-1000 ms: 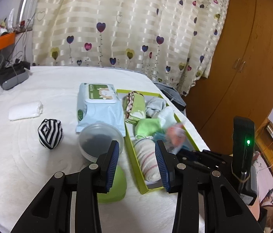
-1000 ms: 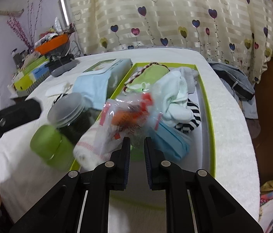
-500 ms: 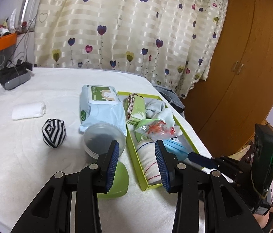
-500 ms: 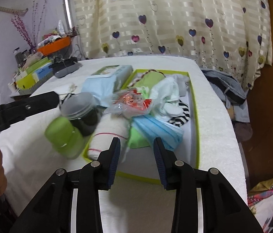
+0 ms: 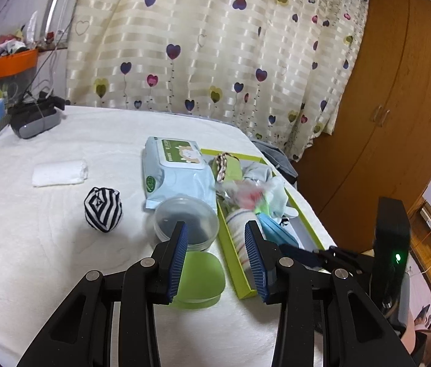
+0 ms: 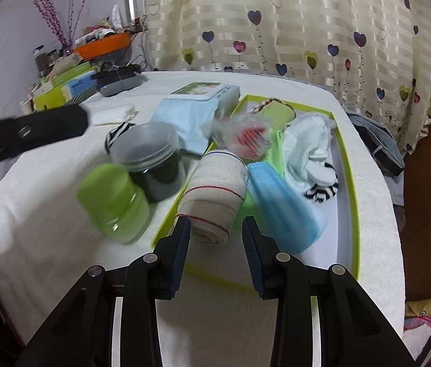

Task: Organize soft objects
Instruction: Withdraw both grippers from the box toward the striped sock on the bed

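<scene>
Both grippers stand part-open and empty: the right gripper (image 6: 215, 238) hovers at the near end of the green-rimmed tray (image 6: 348, 165), the left gripper (image 5: 215, 244) over the near edge of the bed (image 5: 47, 275). Inside the tray, soft things lie packed close: a rolled cream bandage with red stitching (image 6: 215, 189) along the left wall, a blue face mask (image 6: 282, 205) just beside it, a crinkly clear packet with red print (image 6: 243, 134) resting on top of the pile, white socks (image 6: 307, 140), and a green cloth (image 6: 276, 113) at the far end. The tray evidently serves as the collecting place, so the packet on top looks freshly added. Outside it, a striped sock ball (image 5: 103, 209) and a folded white cloth (image 5: 59, 172) wait on the bed, well apart from the tray; they seem the likely next candidates. A wet-wipes pack (image 5: 178, 168), a dark jar (image 5: 186, 221) and a green bottle (image 5: 198, 279) sit just beside the tray's left wall.
</scene>
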`<state>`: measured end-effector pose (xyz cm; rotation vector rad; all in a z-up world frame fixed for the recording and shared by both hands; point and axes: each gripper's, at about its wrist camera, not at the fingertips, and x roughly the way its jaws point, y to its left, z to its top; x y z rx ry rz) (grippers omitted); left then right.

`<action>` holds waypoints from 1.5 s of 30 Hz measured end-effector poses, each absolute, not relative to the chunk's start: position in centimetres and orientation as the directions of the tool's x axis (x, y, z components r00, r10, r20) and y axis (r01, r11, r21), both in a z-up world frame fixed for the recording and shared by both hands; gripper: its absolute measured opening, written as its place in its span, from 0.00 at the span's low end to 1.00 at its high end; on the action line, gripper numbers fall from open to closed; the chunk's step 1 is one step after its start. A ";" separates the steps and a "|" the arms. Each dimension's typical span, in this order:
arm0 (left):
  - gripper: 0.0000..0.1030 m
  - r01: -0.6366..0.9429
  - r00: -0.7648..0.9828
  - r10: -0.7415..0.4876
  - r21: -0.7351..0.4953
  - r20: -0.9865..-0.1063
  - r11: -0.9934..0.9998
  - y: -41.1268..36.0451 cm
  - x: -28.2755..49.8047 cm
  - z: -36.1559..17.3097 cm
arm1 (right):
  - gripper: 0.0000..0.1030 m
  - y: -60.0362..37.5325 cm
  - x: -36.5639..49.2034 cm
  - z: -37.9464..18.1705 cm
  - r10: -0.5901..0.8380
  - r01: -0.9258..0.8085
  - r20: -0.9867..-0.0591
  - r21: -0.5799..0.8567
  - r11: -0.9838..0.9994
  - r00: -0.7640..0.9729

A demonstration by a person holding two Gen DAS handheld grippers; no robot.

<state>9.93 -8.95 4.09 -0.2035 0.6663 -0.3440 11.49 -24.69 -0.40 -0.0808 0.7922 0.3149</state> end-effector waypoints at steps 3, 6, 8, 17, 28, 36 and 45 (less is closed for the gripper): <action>0.36 0.236 0.734 -0.368 -0.294 -0.571 0.926 -8.4 10.1 3.9 | 0.36 -24.6 12.5 -0.3 0.252 -0.300 -0.707 0.059 0.952 0.660; 0.36 0.227 0.732 -0.362 -0.294 -0.577 0.928 -8.0 10.3 3.7 | 0.36 -24.3 12.9 -0.2 0.256 -0.304 -0.702 0.058 0.951 0.665; 0.36 0.222 0.733 -0.358 -0.293 -0.579 0.930 -7.8 10.4 3.7 | 0.36 -24.3 12.6 -0.1 0.252 -0.299 -0.701 0.058 0.953 0.667; 0.36 0.220 0.736 -0.350 -0.284 -0.580 0.933 -7.3 10.1 3.7 | 0.36 -25.5 9.9 1.8 0.254 -0.265 -0.655 0.084 0.961 0.712; 0.36 0.200 0.747 -0.305 -0.238 -0.590 0.950 -6.2 8.1 3.9 | 0.45 -24.8 7.3 4.9 0.258 -0.258 -0.592 0.087 0.962 0.764; 0.37 0.172 0.754 -0.284 -0.239 -0.593 0.956 -4.4 7.3 4.1 | 0.45 -22.4 6.2 6.1 0.302 -0.322 -0.572 0.070 0.944 0.762; 0.39 0.159 0.759 -0.286 -0.259 -0.585 0.953 -2.2 7.5 4.4 | 0.45 -19.5 6.4 6.5 0.346 -0.386 -0.573 0.055 0.921 0.743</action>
